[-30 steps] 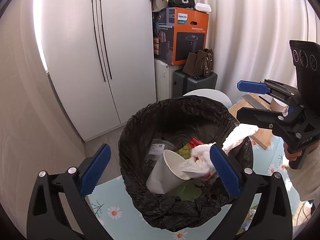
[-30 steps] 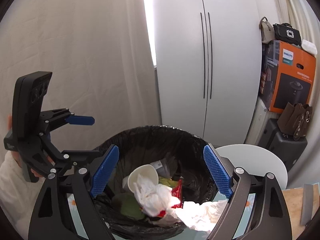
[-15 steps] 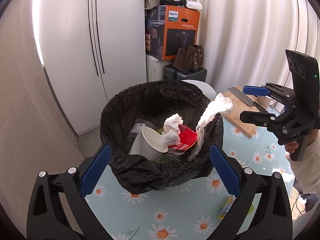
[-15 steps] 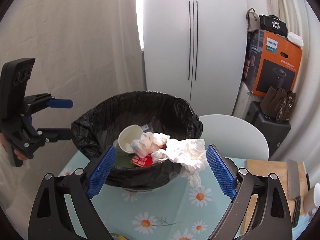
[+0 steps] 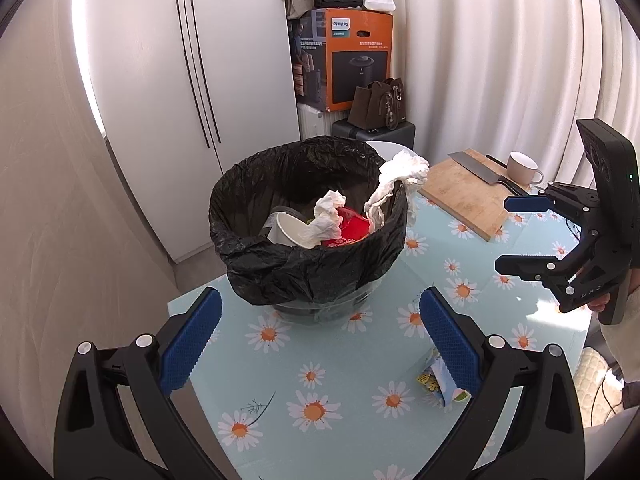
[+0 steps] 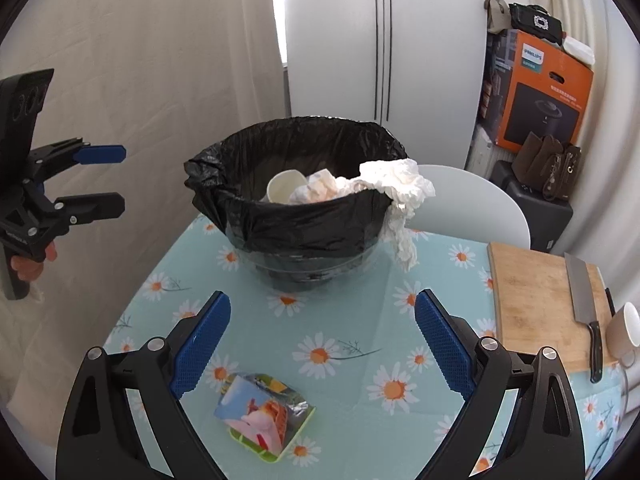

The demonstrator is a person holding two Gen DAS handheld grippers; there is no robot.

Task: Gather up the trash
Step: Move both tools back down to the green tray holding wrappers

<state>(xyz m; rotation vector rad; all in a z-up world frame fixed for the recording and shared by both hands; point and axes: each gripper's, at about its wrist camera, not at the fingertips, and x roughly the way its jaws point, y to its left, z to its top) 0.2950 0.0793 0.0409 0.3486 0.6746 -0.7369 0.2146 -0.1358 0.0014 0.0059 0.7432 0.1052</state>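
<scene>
A bin lined with a black bag [image 5: 304,264] [image 6: 296,228] stands on the daisy tablecloth. It holds a paper cup [image 5: 288,232], crumpled tissues and a red wrapper [image 5: 348,228]. A white tissue [image 5: 400,176] [image 6: 400,196] hangs over its rim. A colourful snack wrapper [image 6: 264,416] [image 5: 440,388] lies on the table in front. My left gripper [image 5: 318,344] is open and empty, near the bin's front; it also shows in the right wrist view [image 6: 100,178]. My right gripper [image 6: 322,344] is open and empty above the wrapper; it also shows in the left wrist view [image 5: 520,236].
A wooden cutting board [image 6: 540,304] with a cleaver [image 6: 582,304] and a white mug [image 6: 624,332] lies at the table's right. A white chair [image 6: 480,208] stands behind the bin. White wardrobe, orange box and bags are beyond.
Both grippers have pulled back and up from over the bin towards the table's front. The bin now looks farther off, and the snack wrapper and cutting board have come into view.
</scene>
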